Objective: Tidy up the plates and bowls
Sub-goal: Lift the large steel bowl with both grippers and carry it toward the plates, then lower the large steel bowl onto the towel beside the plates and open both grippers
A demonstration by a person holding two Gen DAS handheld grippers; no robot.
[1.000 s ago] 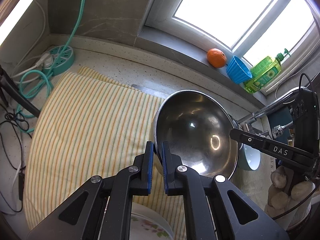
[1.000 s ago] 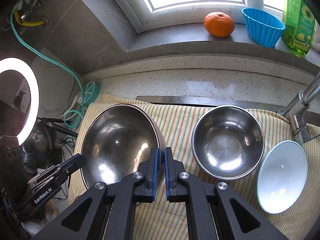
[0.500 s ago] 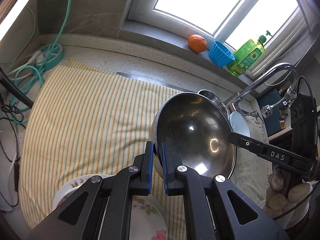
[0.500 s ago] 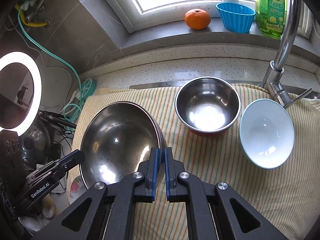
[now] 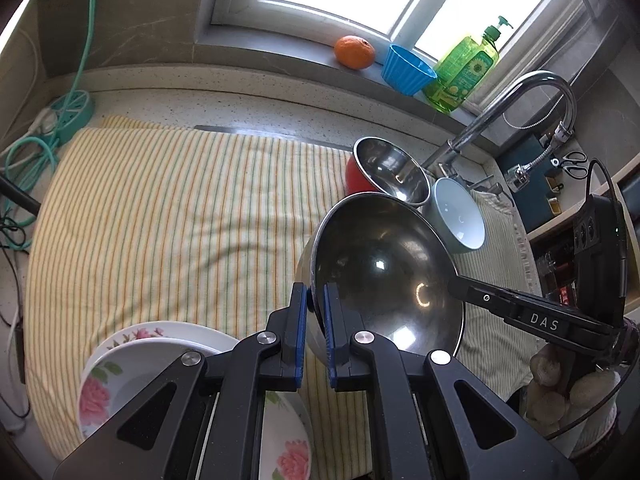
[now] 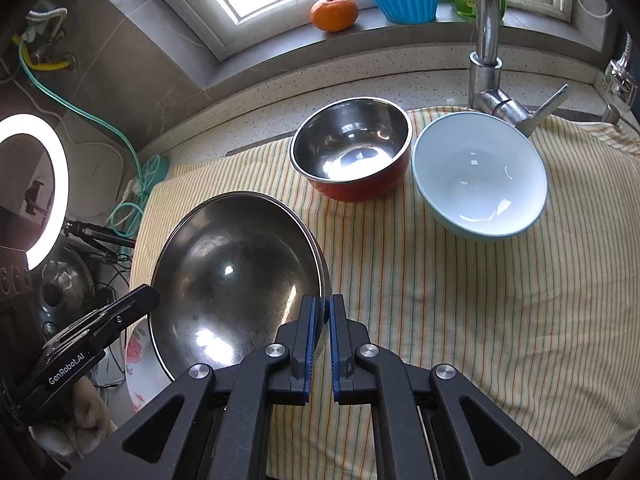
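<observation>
A large steel bowl is held by its rim from two sides. My left gripper is shut on its near-left rim. My right gripper is shut on the opposite rim and reaches in from the right in the left wrist view. Two stacked floral plates lie under the left gripper, by the bowl's left edge. Farther back on the striped cloth stand a small steel bowl with a red outside and a pale blue bowl.
A tap rises behind the two small bowls. On the windowsill are an orange, a blue cup and a green soap bottle. Cables and a teal power strip lie at the cloth's left end. A ring light stands left.
Both grippers have carried the large bowl away from the two smaller bowls toward the cloth's near side. The floral plates have come into view beneath it. Both grips stay shut.
</observation>
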